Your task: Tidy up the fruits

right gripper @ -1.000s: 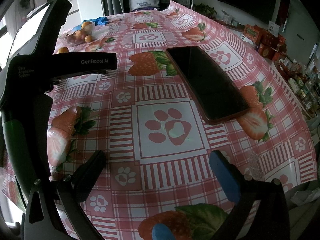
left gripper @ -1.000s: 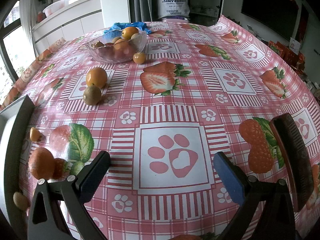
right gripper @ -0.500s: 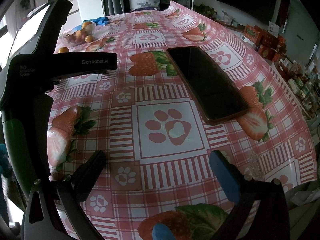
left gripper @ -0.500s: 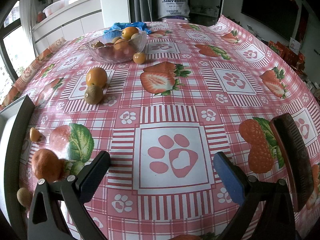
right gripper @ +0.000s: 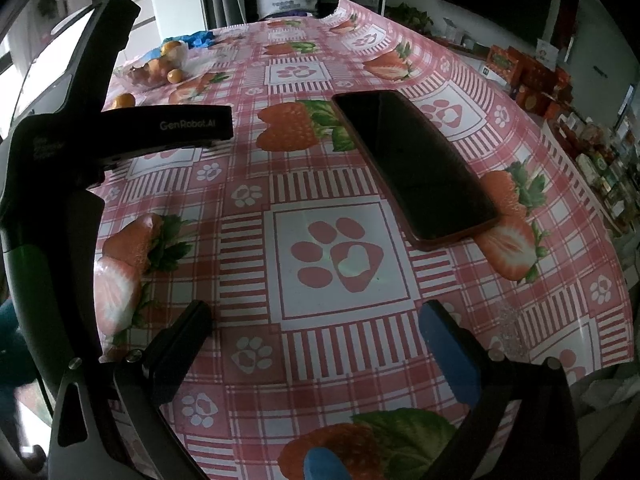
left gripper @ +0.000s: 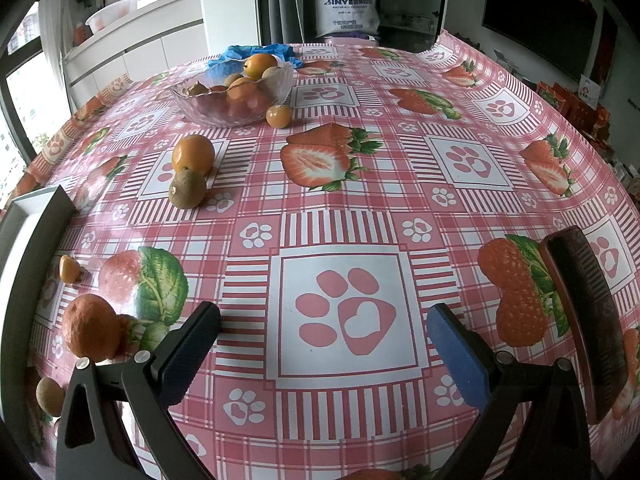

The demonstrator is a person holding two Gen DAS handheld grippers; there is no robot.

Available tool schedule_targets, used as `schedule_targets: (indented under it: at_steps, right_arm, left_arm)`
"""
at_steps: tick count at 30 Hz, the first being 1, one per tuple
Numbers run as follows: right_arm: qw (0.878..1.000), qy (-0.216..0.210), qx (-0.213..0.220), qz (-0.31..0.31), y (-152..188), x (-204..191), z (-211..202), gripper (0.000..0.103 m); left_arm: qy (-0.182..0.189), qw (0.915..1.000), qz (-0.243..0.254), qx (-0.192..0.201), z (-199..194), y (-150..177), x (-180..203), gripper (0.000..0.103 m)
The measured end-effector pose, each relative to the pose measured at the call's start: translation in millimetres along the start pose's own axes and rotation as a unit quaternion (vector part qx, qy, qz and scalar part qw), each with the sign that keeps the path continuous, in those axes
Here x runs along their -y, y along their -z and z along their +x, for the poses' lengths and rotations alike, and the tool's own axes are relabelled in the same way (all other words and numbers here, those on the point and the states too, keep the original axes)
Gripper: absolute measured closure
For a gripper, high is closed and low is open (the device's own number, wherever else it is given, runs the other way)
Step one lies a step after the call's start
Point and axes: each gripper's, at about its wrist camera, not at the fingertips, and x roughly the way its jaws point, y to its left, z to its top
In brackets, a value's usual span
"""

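1. The left gripper (left gripper: 322,322) hangs over a paw print on the tablecloth (left gripper: 400,184), jaws spread wide with nothing between them.
2. The right gripper (right gripper: 316,318) hangs over another paw print, jaws likewise spread and bare.
3. A glass bowl (left gripper: 232,94) sits at the far left of the table, heaped with fruit; an orange (left gripper: 260,65) tops the pile.
4. A small orange fruit (left gripper: 279,116) lies just beside the bowl, on its right.
5. Nearer, a big orange (left gripper: 193,155) touches a brown-green fruit (left gripper: 187,189) in front of it.
6. Near the left edge lie a tiny orange fruit (left gripper: 69,269), a mandarin (left gripper: 90,327) just left of the left gripper's left finger, and a brown fruit (left gripper: 50,396) at the very edge.
7. A phone (right gripper: 414,168) lies screen-up, dark, right of the right gripper's paw print; in the left view it shows edge-on at the right.
8. A blue cloth (left gripper: 256,53) lies behind the bowl.
9. In the right view, the left gripper's black body fills the left side.
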Motion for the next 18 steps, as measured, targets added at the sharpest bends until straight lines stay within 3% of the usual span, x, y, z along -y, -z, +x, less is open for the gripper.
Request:
schedule_targets:
  at_steps: [13, 18]
  right_arm:
    - [1.0, 0.003, 0.027, 0.005, 6.4, 0.5, -3.7, 0.0]
    - [1.0, 0.006, 0.018, 0.008, 2.6, 1.4, -2.8, 0.0]
  left_arm:
    - [0.0, 1.0, 0.0, 0.0, 0.0, -0.1, -0.2, 0.0]
    - [-0.013, 0.9994, 0.021, -0.026, -11.0, 1.1, -3.4, 0.0]
